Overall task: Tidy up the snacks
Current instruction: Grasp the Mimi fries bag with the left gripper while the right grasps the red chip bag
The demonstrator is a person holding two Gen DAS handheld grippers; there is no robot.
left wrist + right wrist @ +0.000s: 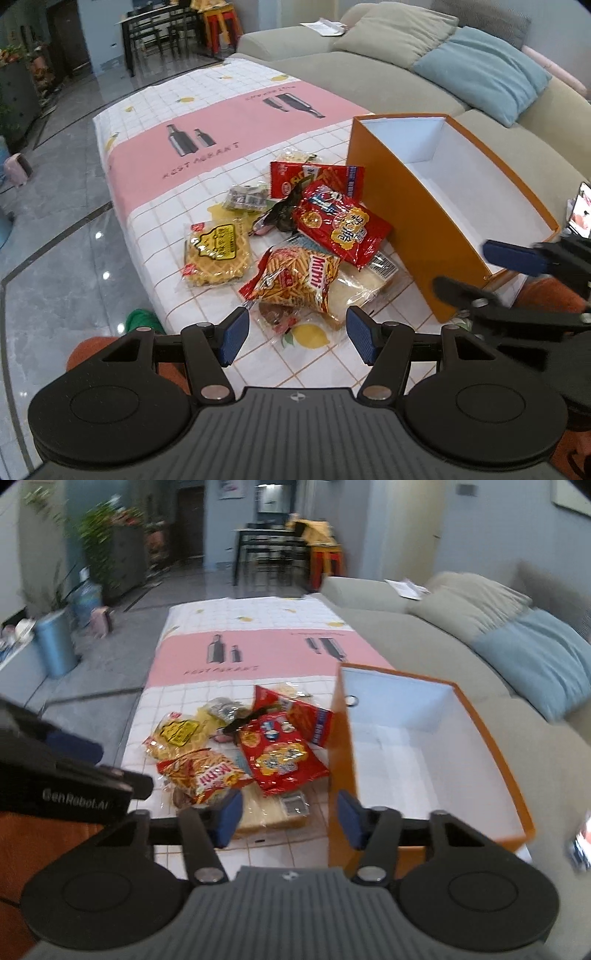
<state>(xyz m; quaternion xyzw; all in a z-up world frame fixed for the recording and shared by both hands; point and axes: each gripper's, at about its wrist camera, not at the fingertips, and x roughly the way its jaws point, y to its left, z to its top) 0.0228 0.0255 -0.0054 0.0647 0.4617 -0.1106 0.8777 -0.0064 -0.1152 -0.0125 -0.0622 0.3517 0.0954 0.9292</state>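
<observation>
Several snack packets lie in a heap on the tablecloth: a mimi stick-snack bag [295, 277] [207, 771], a red bag [341, 225] [280, 757], a waffle packet [216, 253] [173, 734], a bread packet [365, 286] [273, 812] and another red packet [314, 177]. An open orange box [406, 206] [341, 746] with a white, empty inside stands right of the heap. My left gripper [297, 338] is open and empty, just short of the mimi bag. My right gripper [290, 818] is open and empty, near the box's front corner; it also shows in the left wrist view [491, 273].
The low table has a pink and white checked cloth [207, 122] [258, 653]. A grey sofa [369, 70] [424, 642] with a blue cushion [484, 81] runs along the right. A phone [581, 210] stands right of the box. Grey tiled floor [55, 221] lies left.
</observation>
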